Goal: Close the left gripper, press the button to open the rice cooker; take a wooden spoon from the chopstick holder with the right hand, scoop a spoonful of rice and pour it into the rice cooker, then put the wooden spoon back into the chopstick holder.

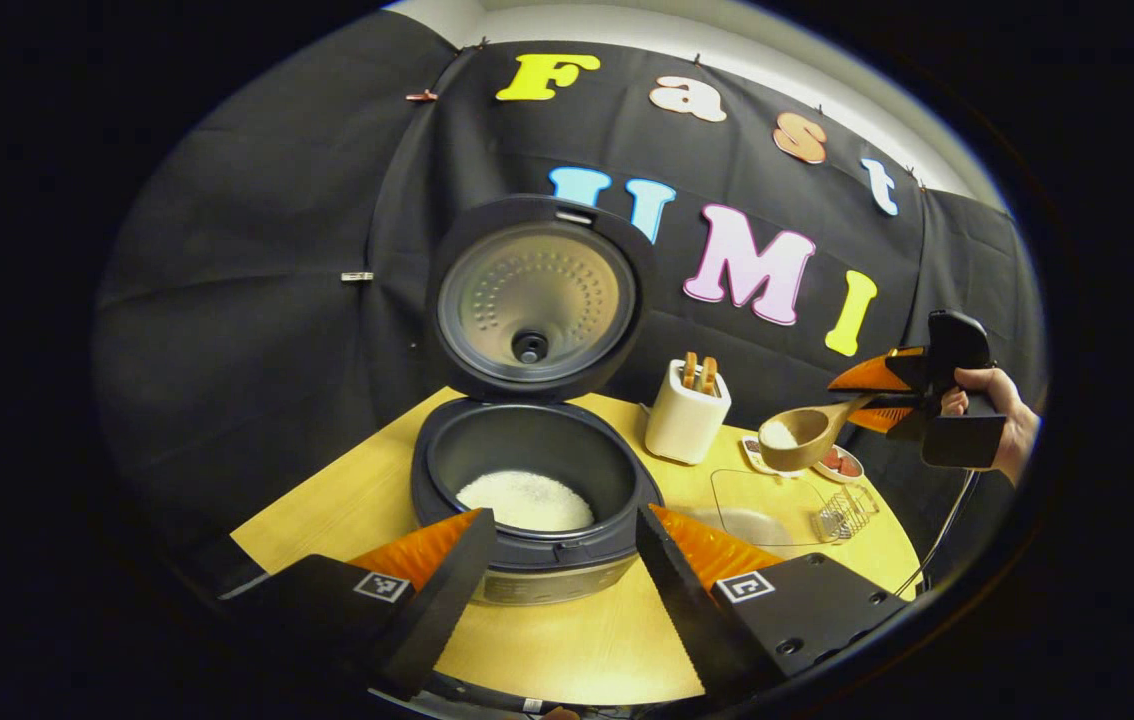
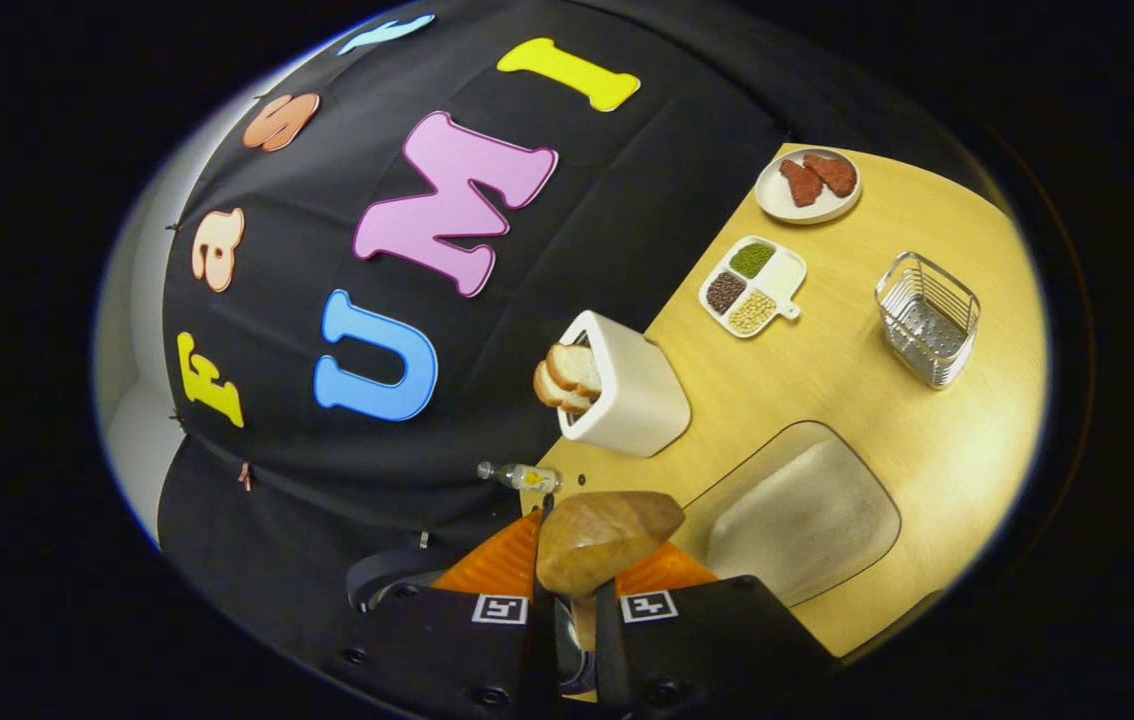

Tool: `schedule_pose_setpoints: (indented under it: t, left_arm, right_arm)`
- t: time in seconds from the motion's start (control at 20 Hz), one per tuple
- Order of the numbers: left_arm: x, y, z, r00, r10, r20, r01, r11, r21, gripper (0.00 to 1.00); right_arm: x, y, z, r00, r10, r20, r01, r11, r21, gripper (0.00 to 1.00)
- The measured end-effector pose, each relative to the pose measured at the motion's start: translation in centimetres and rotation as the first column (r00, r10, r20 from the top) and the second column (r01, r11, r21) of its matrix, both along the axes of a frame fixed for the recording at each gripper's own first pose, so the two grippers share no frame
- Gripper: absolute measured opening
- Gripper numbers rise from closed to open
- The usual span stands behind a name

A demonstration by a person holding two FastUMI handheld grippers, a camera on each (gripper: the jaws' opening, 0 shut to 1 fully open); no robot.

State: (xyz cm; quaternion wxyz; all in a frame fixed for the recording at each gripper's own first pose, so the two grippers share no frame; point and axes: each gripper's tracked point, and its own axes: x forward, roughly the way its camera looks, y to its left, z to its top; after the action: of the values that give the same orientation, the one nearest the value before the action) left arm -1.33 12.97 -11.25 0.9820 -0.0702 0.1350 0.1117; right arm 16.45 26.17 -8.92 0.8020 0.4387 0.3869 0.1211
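The rice cooker stands open with its lid upright and white rice in the pot. My left gripper is open, its fingers spread to either side of the cooker's front. At the far right of the left gripper view, a hand holds my right gripper, shut on the handle of a wooden spoon that carries rice, in the air above the table to the right of the cooker. In the right gripper view the spoon sticks out between that gripper's fingers. The wire chopstick holder stands beyond.
A clear rice tray lies below the spoon, also seen as the tray right of the cooker. A white toaster with bread stands behind it. A divided dish and a plate of meat sit at the back.
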Motion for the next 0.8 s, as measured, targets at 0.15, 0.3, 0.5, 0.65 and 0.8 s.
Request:
schedule_pose_setpoints:
  t: [0.15, 0.3, 0.5, 0.65, 0.8]
  left_arm:
    - [-0.9, 1.9, 0.0, 0.999, 0.051, 0.014, -0.051, 0.999, -0.014, 0.95]
    - [-2.0, 3.8, -0.3, 0.995, 0.101, 0.012, -0.1, 0.995, -0.029, 0.95]
    - [-3.4, 5.8, -1.0, 0.988, 0.152, 0.0, -0.152, 0.987, -0.045, 0.95]
    - [-4.0, 6.9, -1.6, 0.984, 0.179, -0.014, -0.179, 0.982, -0.056, 0.95]
    - [-4.5, 7.6, -1.7, 0.98, 0.197, -0.02, -0.198, 0.978, -0.063, 0.95]
  right_arm:
    - [-0.3, 3.5, 0.6, 0.999, 0.039, -0.016, -0.039, 0.999, 0.028, 0.19]
    - [-1.1, 7.4, 0.8, 0.996, 0.089, -0.014, -0.089, 0.995, 0.045, 0.19]
    - [-2.9, 13.0, 0.9, 0.982, 0.19, 0.014, -0.191, 0.981, 0.041, 0.19]
    - [-3.6, 16.3, 0.7, 0.96, 0.269, 0.077, -0.267, 0.963, -0.038, 0.19]
    - [-4.2, 18.8, 0.3, 0.919, 0.358, 0.163, -0.336, 0.93, -0.15, 0.19]
